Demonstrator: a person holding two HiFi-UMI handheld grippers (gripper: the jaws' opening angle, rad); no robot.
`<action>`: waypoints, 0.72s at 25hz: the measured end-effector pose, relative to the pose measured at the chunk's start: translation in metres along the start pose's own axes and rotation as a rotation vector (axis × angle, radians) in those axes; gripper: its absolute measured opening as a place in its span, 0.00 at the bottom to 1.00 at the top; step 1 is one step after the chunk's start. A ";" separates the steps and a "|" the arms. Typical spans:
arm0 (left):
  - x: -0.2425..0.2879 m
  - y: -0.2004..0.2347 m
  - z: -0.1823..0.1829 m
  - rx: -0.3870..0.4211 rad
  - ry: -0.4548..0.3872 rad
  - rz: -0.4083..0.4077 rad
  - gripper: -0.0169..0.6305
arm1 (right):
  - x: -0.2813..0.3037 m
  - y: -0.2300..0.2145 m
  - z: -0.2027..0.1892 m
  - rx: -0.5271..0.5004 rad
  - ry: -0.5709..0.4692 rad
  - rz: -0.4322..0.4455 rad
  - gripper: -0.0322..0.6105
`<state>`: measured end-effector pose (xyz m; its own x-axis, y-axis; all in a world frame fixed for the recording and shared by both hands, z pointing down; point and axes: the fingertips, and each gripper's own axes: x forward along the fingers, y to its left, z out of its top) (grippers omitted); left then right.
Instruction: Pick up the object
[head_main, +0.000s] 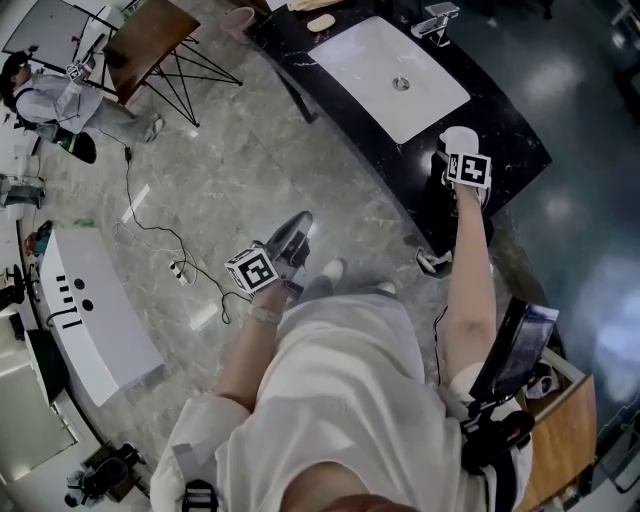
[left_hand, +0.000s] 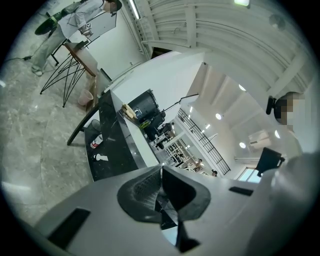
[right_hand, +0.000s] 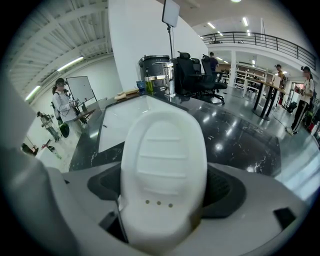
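Note:
My right gripper (head_main: 459, 150) is shut on a white oval plastic object (right_hand: 163, 172) with raised ribs and three small dots. The object stands up between the dark pads (right_hand: 227, 190) and fills the middle of the right gripper view. In the head view the white object (head_main: 460, 136) pokes out past the marker cube, over the edge of the black counter (head_main: 500, 120). My left gripper (head_main: 291, 240) hangs lower, over the marble floor, pointing up and away. Its dark pads (left_hand: 142, 192) are pressed together with nothing between them.
The black counter holds a white sink basin (head_main: 390, 75) and a faucet (head_main: 436, 20). A person (head_main: 55, 98) stands at the far left by a folding table (head_main: 150, 40). A white console (head_main: 95, 310) and a cable (head_main: 150, 235) are on the floor.

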<state>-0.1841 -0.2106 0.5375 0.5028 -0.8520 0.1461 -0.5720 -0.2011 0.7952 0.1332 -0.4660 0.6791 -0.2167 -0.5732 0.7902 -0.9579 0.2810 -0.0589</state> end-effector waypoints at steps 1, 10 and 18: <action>-0.001 0.000 0.000 -0.001 0.003 0.001 0.03 | 0.000 0.001 0.000 -0.002 -0.001 0.001 0.75; -0.002 -0.003 -0.001 0.013 0.031 -0.025 0.03 | -0.015 0.034 -0.026 -0.044 -0.005 0.030 0.75; -0.004 -0.011 0.004 0.028 0.070 -0.080 0.03 | -0.038 0.068 -0.058 -0.064 0.011 0.056 0.75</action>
<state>-0.1820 -0.2068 0.5256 0.5915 -0.7967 0.1243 -0.5454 -0.2818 0.7894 0.0878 -0.3803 0.6804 -0.2677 -0.5470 0.7931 -0.9302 0.3612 -0.0649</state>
